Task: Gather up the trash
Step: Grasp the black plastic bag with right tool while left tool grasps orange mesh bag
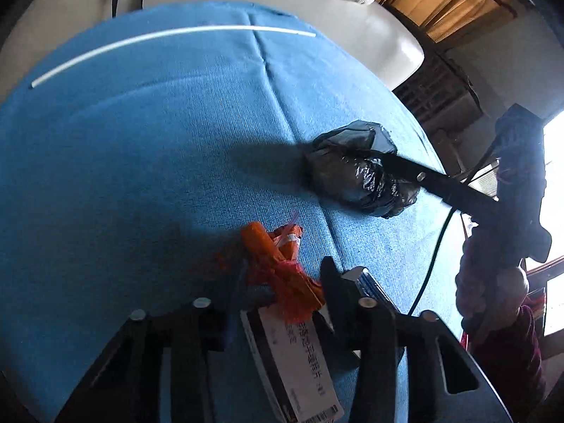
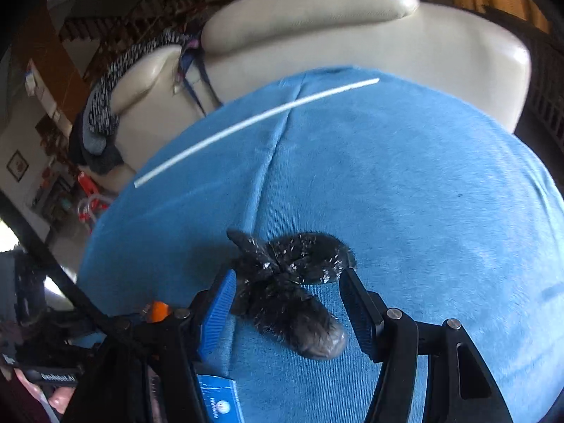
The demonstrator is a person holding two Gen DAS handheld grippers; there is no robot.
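The left gripper (image 1: pixel 282 282) pinches an orange wrapper (image 1: pixel 278 264). The right gripper (image 2: pixel 285 303) stands spread around a black bag (image 2: pixel 292 282), long axis toward the blue cloth's (image 2: pixel 423 194) near edge. A white tube (image 2: pixel 246 123) lies across the far edge beside a cream sofa (image 2: pixel 352 35).

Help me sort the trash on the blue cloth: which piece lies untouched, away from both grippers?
The long white stick near the cloth's far edge. The orange wrapper sits at the left gripper, and the black bag lies between the right gripper's fingers.
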